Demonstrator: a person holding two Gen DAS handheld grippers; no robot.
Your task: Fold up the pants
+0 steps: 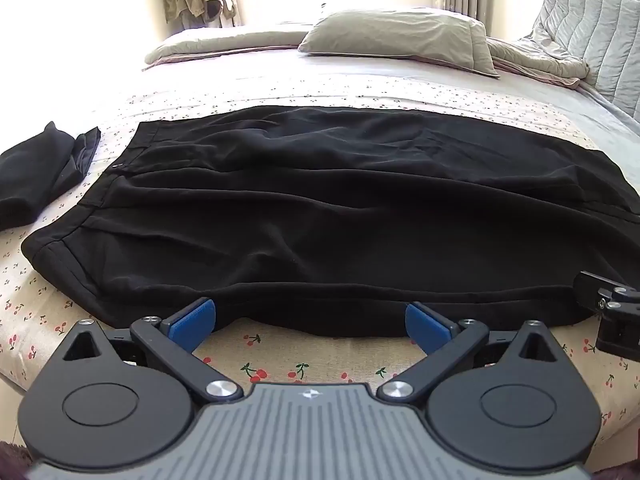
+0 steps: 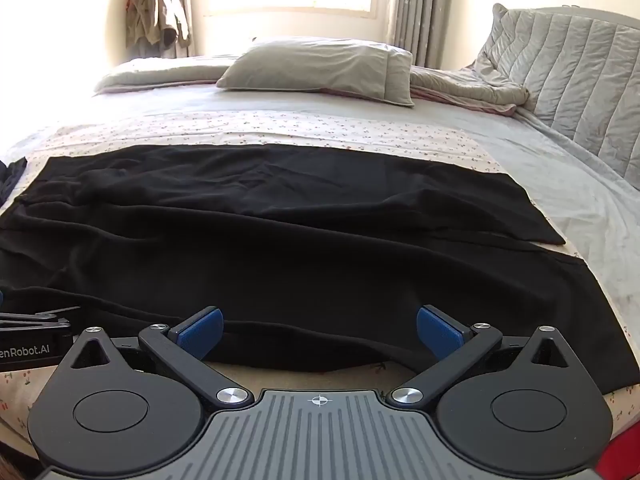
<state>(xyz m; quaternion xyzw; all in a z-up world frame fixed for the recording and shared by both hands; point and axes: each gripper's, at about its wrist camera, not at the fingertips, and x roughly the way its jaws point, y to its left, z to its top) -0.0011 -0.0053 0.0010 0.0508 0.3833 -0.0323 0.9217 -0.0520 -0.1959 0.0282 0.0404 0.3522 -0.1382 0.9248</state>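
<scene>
Black pants (image 1: 320, 208) lie spread flat across the cherry-print bed sheet (image 1: 288, 364), waistband to the left and leg ends to the right (image 2: 500, 232). My left gripper (image 1: 310, 322) stands wide open at the pants' near edge, its blue pads (image 1: 192, 320) on either side of the hem fold without pressing it. Further right along the same near edge my right gripper (image 2: 320, 330) is open too, and the fabric edge lies between its blue pads (image 2: 438, 330), untouched. The right gripper's body shows at the right edge of the left wrist view (image 1: 612, 312).
A second folded black garment (image 1: 40, 172) lies left of the waistband. A grey pillow (image 1: 400, 40) and rumpled quilt (image 2: 468, 88) sit at the far side of the bed. A padded grey headboard (image 2: 580, 80) rises on the right. Clothes hang by the window (image 2: 156, 8).
</scene>
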